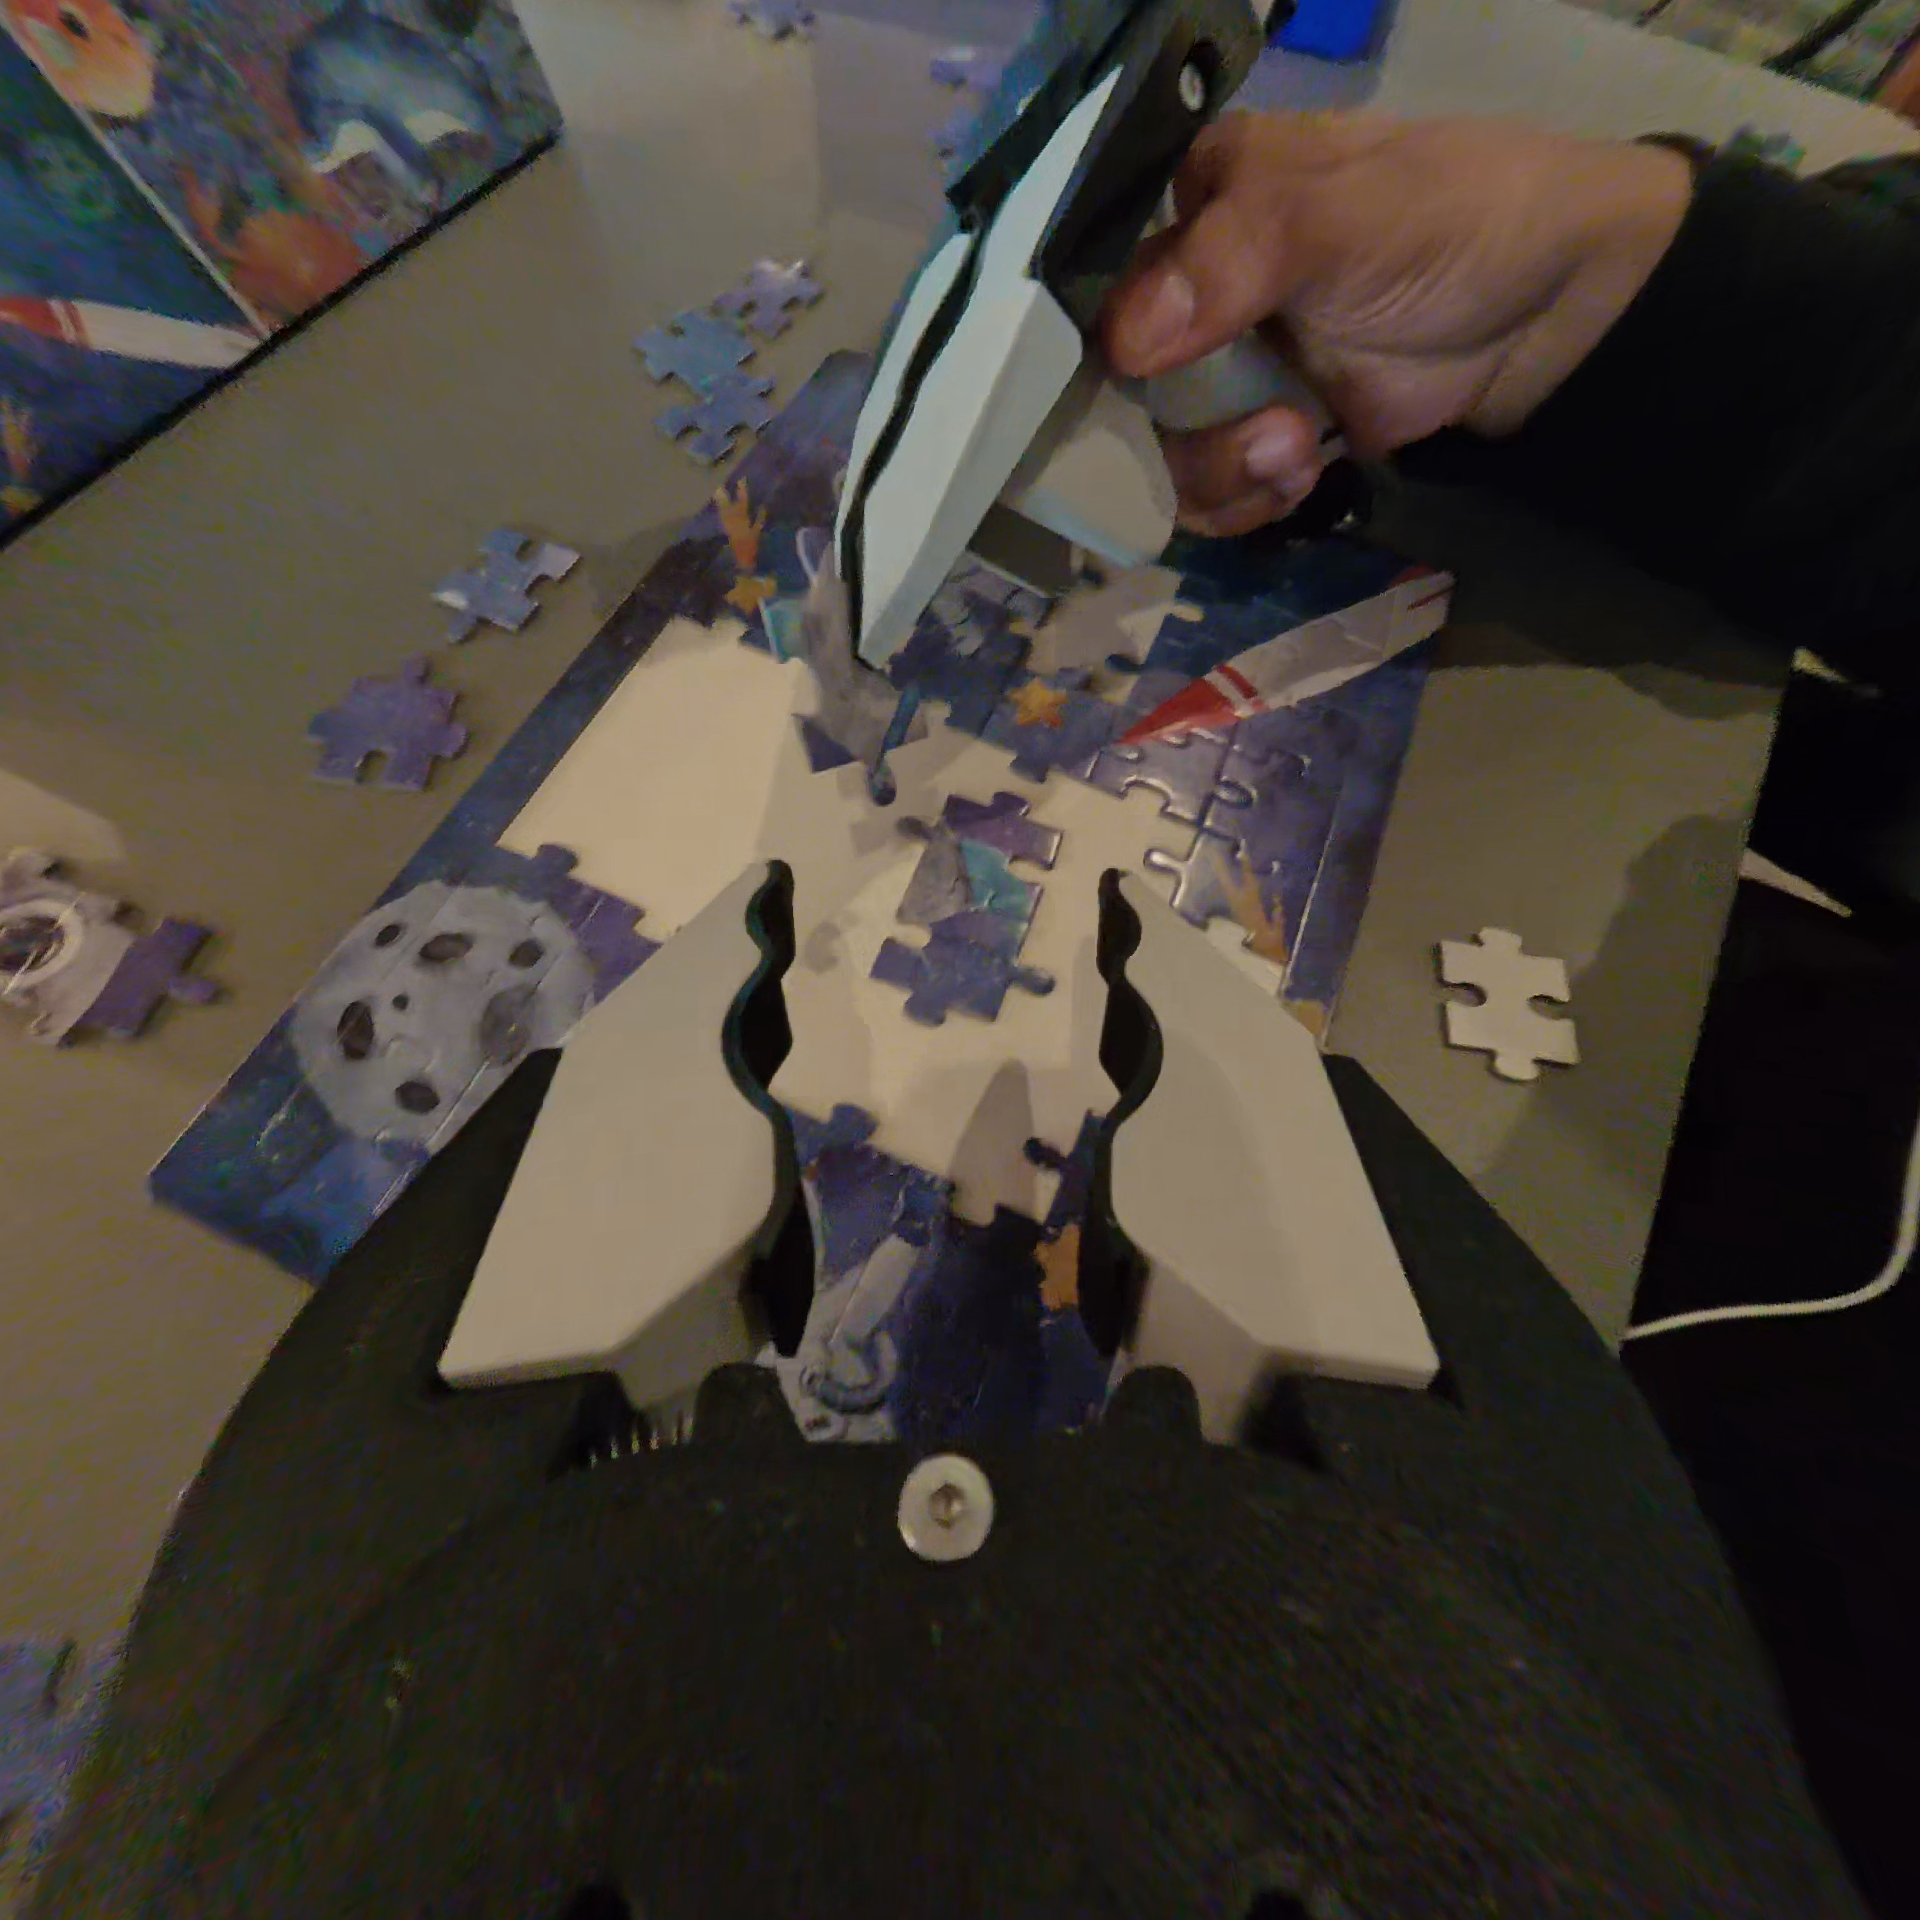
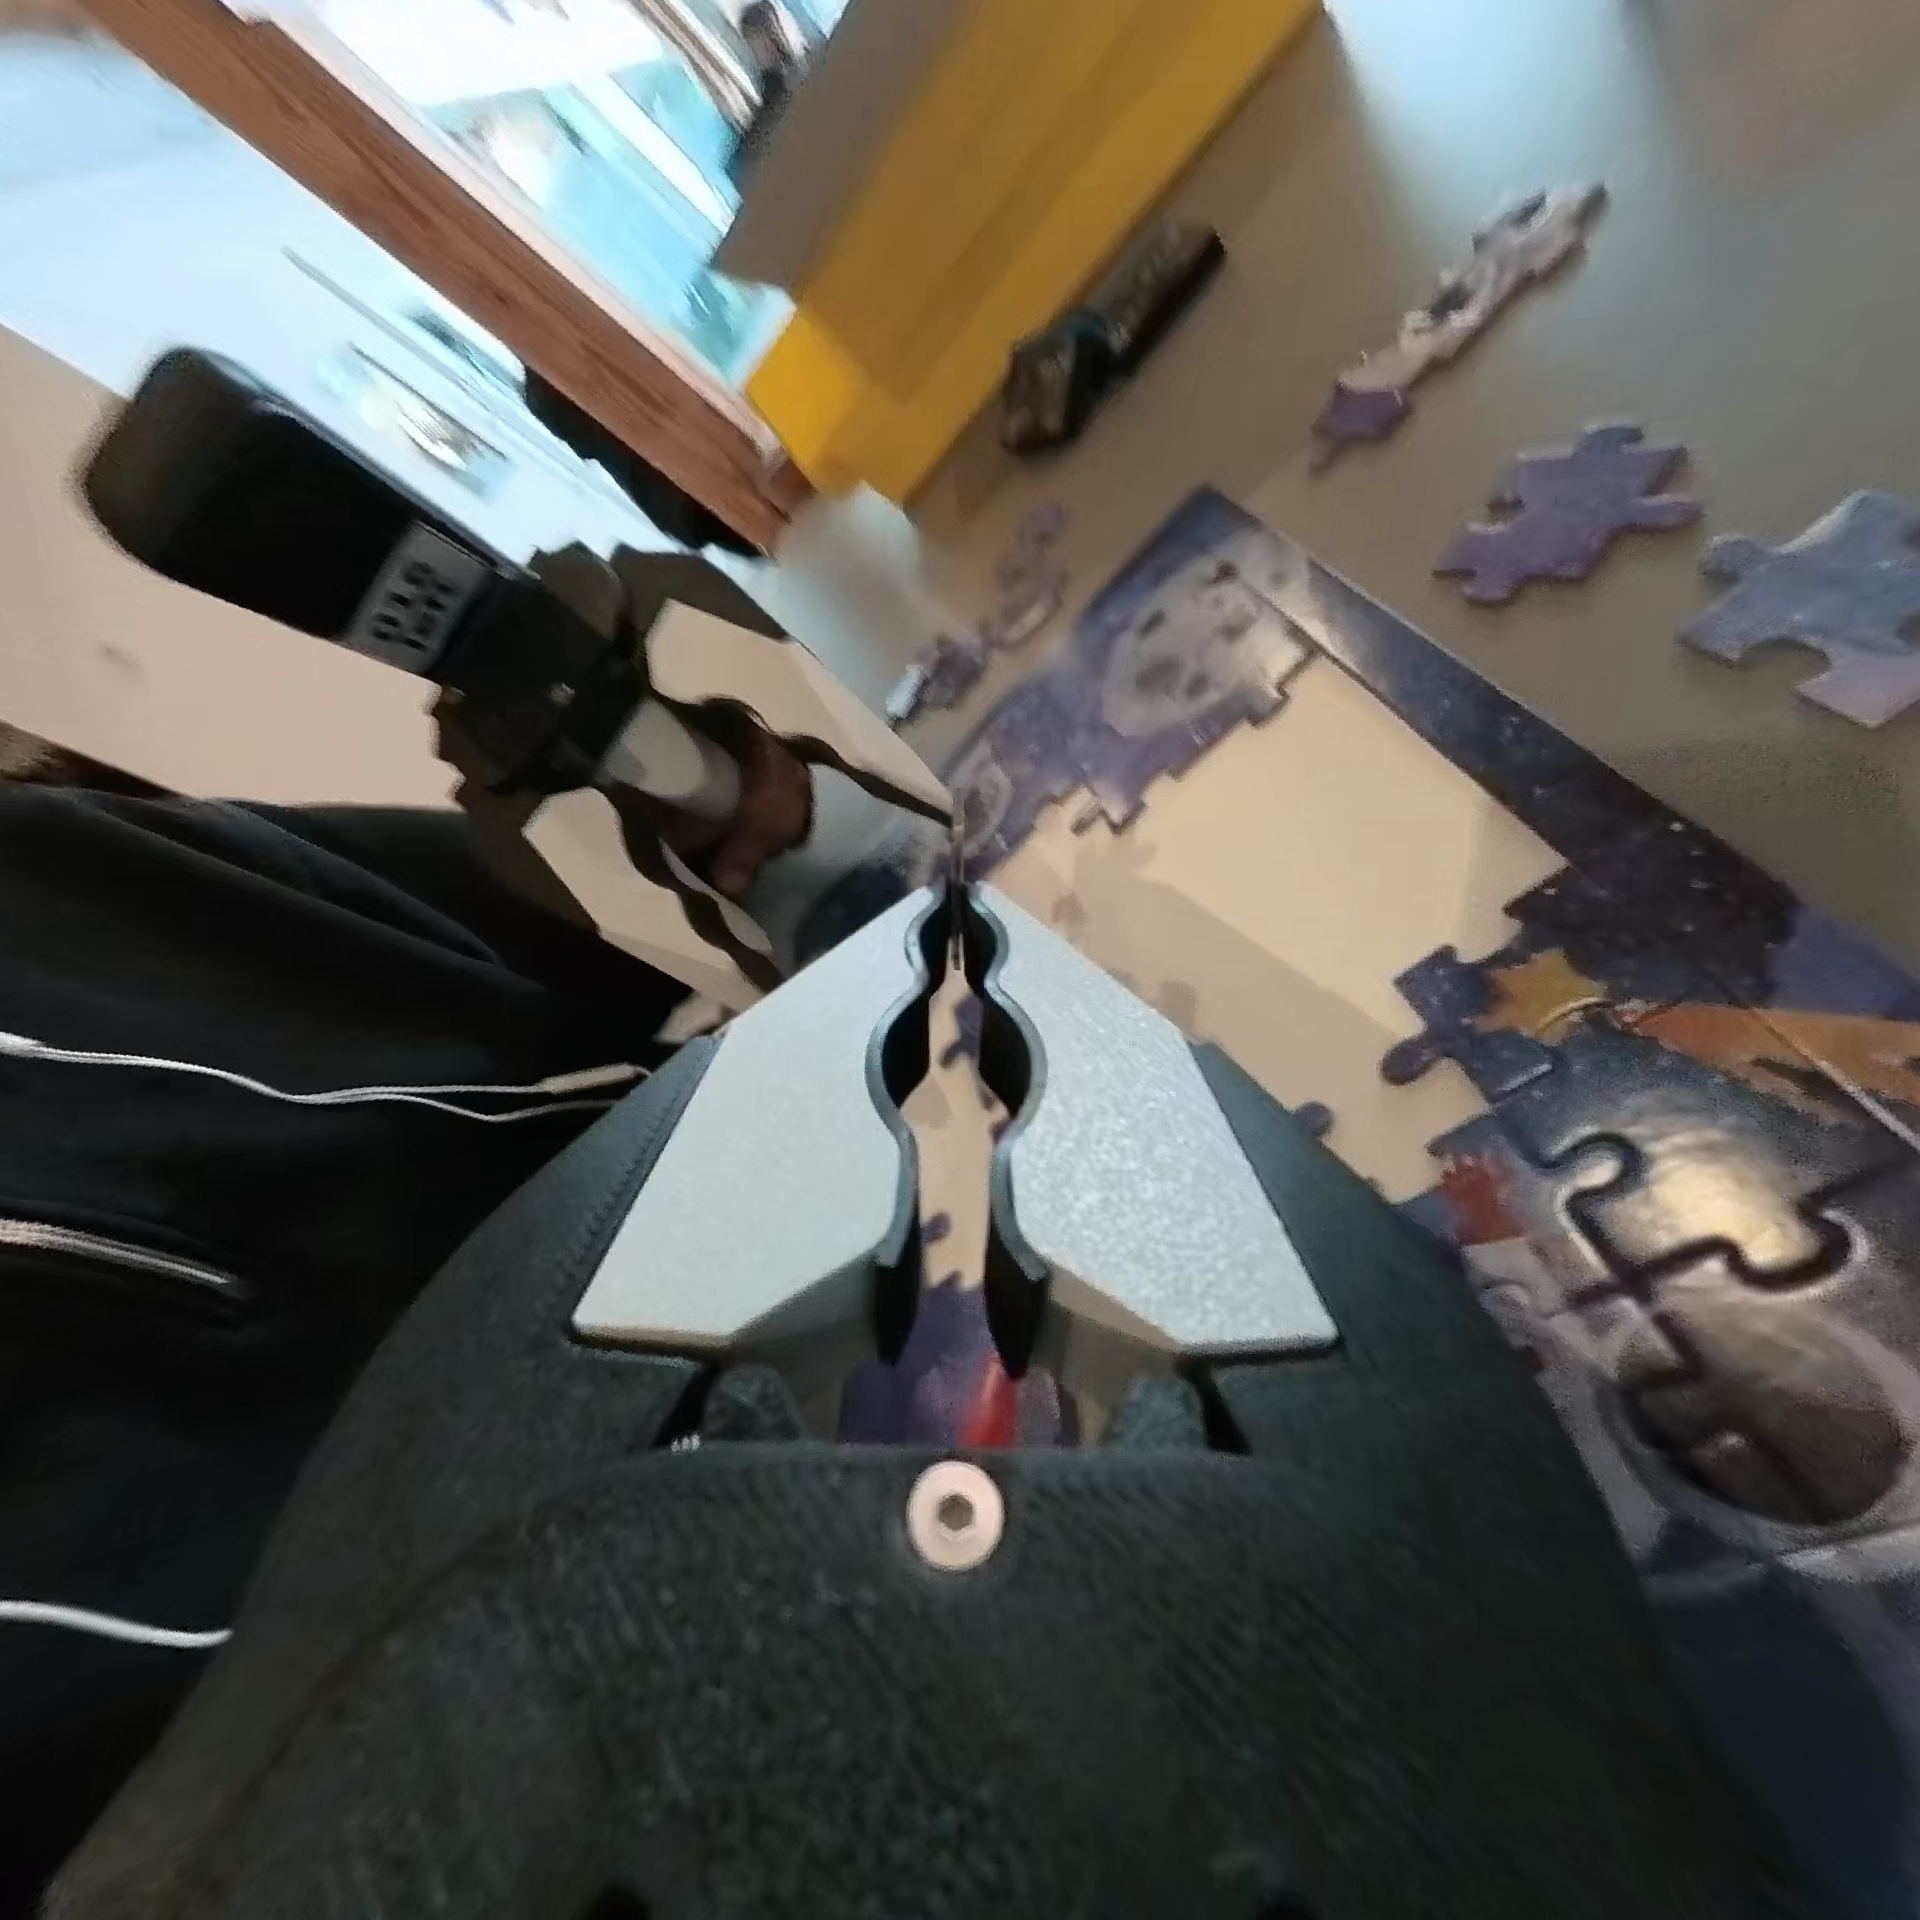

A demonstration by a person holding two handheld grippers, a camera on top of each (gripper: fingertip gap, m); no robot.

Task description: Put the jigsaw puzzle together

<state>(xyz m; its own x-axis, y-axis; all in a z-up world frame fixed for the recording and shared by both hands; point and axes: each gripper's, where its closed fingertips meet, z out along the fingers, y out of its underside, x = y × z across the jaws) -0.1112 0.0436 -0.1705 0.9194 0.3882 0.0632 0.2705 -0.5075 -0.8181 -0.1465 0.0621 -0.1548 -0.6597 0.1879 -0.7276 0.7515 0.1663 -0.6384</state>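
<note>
The jigsaw board (image 1: 665,769) lies on the grey table, partly filled: a moon section (image 1: 436,987) at the left, a rocket section (image 1: 1288,665) at the right, bare white in the middle. My right gripper (image 1: 873,649) comes down from above, shut on a grey-blue puzzle piece (image 1: 847,696) that hangs upright over the board's far part. In the right wrist view the gripper (image 2: 954,914) pinches that piece (image 2: 954,862) edge-on. My left gripper (image 1: 940,894) is open and empty, low over a small cluster of joined pieces (image 1: 971,914) lying loose on the bare board.
Loose pieces lie on the table left of the board (image 1: 390,727) (image 1: 504,582) (image 1: 717,364); one lies face down on the right (image 1: 1507,1003). Puzzle boxes (image 1: 260,156) stand at the far left. A yellow box (image 2: 987,208) and a black object (image 2: 1112,332) sit beyond the board. My left tips are roughly 9 centimeters from the moon section (image 1: 436,987). It turns up in the right wrist view (image 2: 1214,620) as well.
</note>
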